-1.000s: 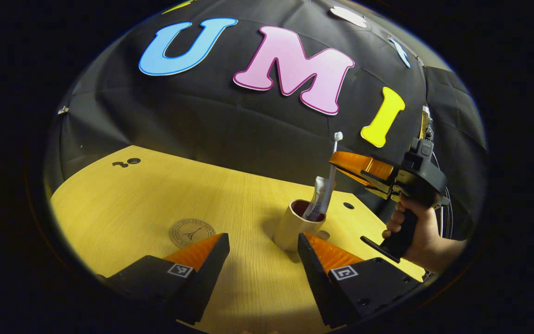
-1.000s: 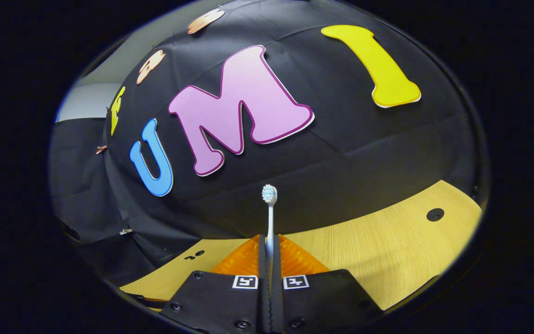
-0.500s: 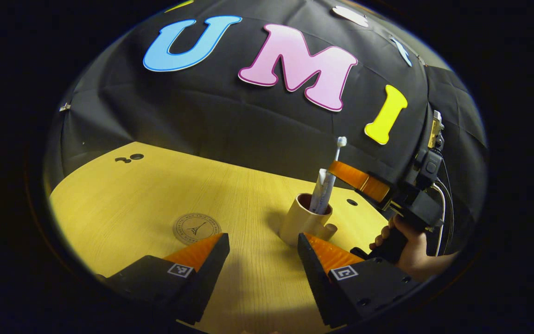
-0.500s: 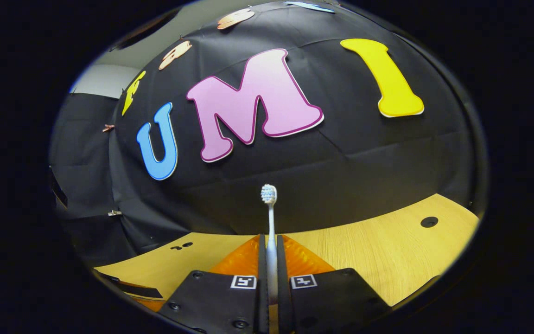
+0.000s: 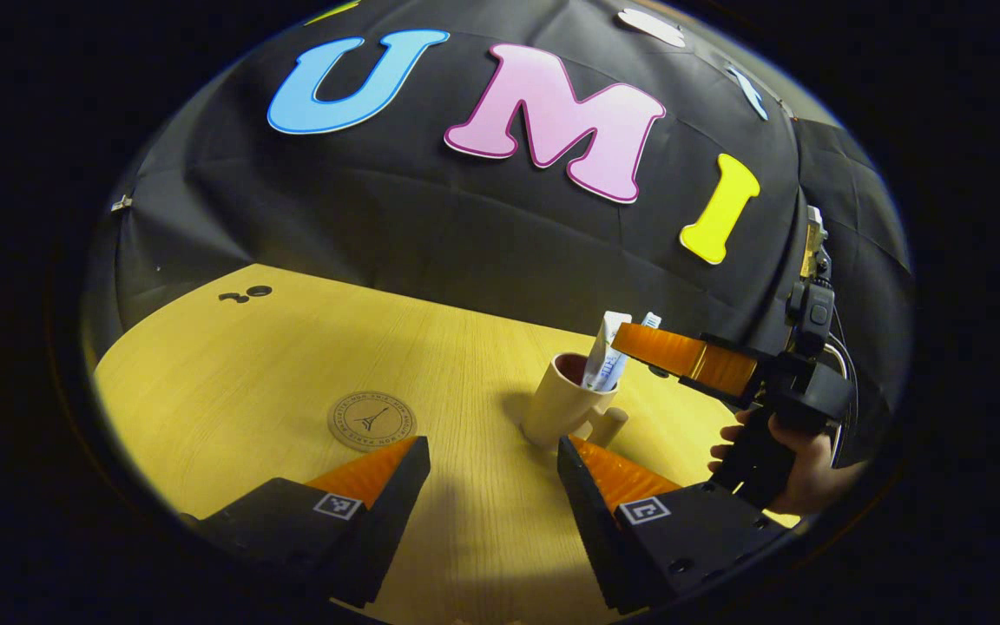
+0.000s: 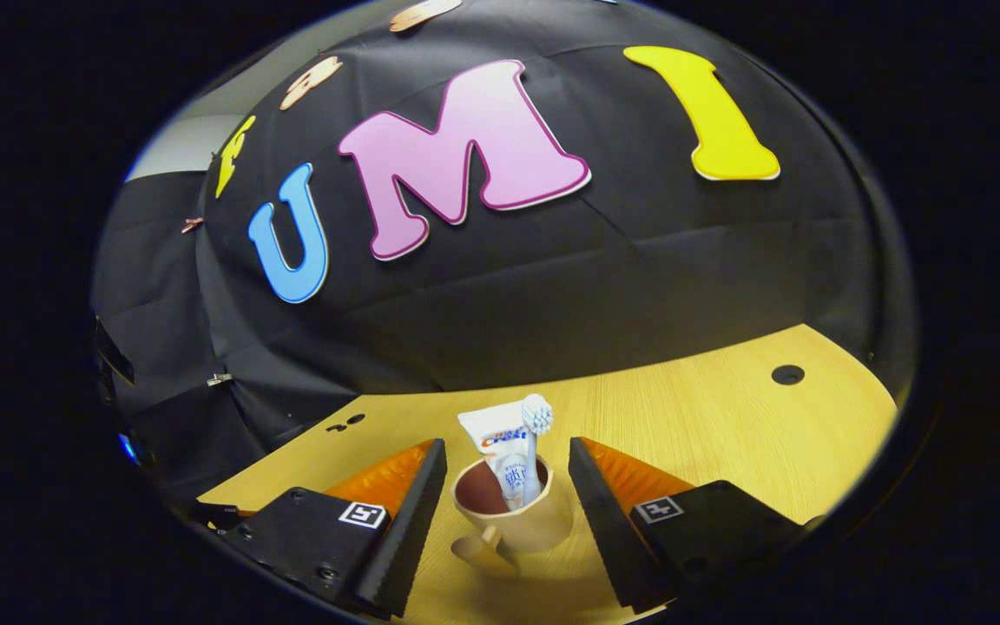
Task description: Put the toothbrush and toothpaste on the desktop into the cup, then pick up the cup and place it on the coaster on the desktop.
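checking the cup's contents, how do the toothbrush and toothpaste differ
The toothpaste is a wide flat tube with printing on it; the toothbrush is a thin stick with a bristled head. The toothpaste's flat end sits to the left of the toothbrush's head in the right gripper view. Both stand in the cup, sticking out above its rim.

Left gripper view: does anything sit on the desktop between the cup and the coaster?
No. In the left gripper view the stretch of desktop between the cup and the coaster is bare wood, crossed by the cup's shadow.
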Tool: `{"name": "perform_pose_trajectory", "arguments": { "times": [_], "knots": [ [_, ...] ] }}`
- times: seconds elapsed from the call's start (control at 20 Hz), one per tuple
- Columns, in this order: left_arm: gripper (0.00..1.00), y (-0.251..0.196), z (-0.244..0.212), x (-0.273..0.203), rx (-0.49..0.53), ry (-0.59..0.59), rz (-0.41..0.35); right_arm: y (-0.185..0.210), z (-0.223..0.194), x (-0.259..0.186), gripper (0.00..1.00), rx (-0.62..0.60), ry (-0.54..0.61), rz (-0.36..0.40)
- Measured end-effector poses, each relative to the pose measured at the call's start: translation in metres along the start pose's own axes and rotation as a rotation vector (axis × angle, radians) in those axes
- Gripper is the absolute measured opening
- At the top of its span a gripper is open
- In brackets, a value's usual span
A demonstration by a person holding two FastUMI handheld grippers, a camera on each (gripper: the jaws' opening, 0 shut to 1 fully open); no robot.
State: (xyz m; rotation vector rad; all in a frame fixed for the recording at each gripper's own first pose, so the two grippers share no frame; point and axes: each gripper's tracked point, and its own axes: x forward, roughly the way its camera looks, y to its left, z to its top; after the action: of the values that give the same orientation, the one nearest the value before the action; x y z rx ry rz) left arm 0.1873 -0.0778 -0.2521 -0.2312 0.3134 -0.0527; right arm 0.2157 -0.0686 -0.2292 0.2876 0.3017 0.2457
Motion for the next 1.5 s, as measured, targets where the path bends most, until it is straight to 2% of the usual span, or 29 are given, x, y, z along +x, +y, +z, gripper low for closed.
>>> {"name": "perform_pose_trajectory", "arguments": {
  "times": [0.35, 0.4, 0.45, 0.5, 0.7, 0.9, 1.05, 1.2, 1.4, 1.5],
  "knots": [
    [0.92, 0.015, 0.004, -0.032, -0.017, 0.021, 0.052, 0.004, -0.009, -0.004, 0.91, -0.054, 0.18, -0.053],
    [0.92, 0.019, 0.005, -0.037, -0.009, 0.021, 0.064, 0.006, -0.012, -0.003, 0.82, -0.051, 0.208, -0.057],
    [0.92, 0.024, 0.007, -0.043, 0.002, 0.024, 0.079, 0.004, -0.017, -0.001, 0.94, -0.057, 0.244, -0.075],
    [0.92, 0.03, 0.007, -0.049, 0.006, 0.032, 0.099, 0.002, -0.023, -0.002, 0.94, -0.067, 0.283, -0.096],
    [0.92, 0.049, 0.01, -0.078, -0.042, 0.045, 0.149, 0.003, -0.048, 0.0, 0.95, -0.058, 0.432, -0.137],
    [0.92, 0.071, 0.008, -0.104, 0.021, 0.082, 0.193, 0.005, -0.073, -0.004, 0.94, -0.093, 0.606, -0.149],
    [0.92, 0.086, 0.009, -0.123, 0.006, 0.1, 0.22, 0.009, -0.089, 0.001, 0.95, -0.127, 0.716, -0.149],
    [0.92, 0.1, 0.01, -0.142, -0.007, 0.104, 0.253, 0.012, -0.099, 0.006, 0.92, -0.179, 0.797, -0.147],
    [0.92, 0.116, -0.003, -0.166, 0.015, 0.141, 0.295, 0.006, -0.114, 0.006, 0.91, -0.191, 0.891, -0.201],
    [0.92, 0.118, -0.01, -0.177, 0.017, 0.151, 0.303, 0.007, -0.119, 0.007, 0.9, -0.202, 0.923, -0.202]
  ]
}}
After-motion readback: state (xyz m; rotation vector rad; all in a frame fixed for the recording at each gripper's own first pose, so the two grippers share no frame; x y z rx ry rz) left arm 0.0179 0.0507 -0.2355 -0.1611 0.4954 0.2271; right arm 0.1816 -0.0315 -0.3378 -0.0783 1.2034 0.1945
